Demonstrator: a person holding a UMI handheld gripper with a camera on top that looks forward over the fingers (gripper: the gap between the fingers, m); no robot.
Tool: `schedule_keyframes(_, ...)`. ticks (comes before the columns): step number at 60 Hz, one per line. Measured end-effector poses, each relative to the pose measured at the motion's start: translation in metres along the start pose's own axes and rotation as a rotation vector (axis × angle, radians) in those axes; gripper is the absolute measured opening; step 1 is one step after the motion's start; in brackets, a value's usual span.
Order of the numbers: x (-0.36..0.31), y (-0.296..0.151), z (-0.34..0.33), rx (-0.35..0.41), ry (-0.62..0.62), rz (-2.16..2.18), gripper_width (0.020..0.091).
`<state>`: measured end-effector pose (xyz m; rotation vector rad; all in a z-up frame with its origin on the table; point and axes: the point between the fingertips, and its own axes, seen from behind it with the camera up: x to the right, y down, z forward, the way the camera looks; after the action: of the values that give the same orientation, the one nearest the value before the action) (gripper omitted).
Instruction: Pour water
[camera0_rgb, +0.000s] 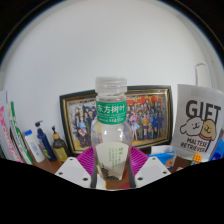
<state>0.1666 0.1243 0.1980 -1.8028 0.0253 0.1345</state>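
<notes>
Between the two fingers of the gripper (112, 178) stands a clear plastic bottle (111, 130), upright, its base hidden down between the pink pads (88, 160). The pads sit close against the bottle's lower sides, but whether they truly press on it or leave a sliver of gap cannot be told. The bottle has a white cap and a green band with pale lettering round its neck; a second green-printed label wraps its lower body. Its liquid level cannot be made out through the plastic.

The gripper points level and forward, with the bottle centred along its line, and the white finger bodies (152, 170) angle in toward the bottle from either side.

Behind the bottle, a gold-framed picture (150, 113) of a group of people leans against a pale wall (90, 50). To the left of the bottle, and farther back, stands a cluster of small bottles (42, 145) and tubes, contents unreadable. To the right of the bottle, a white bag (200, 125) printed with "GIFT" stands upright beside the frame.
</notes>
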Motion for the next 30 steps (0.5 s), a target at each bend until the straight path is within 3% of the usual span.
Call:
schedule_keyframes(19, 0.056, 0.113, 0.028, -0.144, 0.040, -0.072, 0.0436)
schedule_keyframes(27, 0.064, 0.142, 0.033, -0.176, 0.048, -0.082, 0.0448)
schedule_keyframes(30, 0.064, 0.141, 0.033, -0.152, 0.041, -0.081, 0.0441)
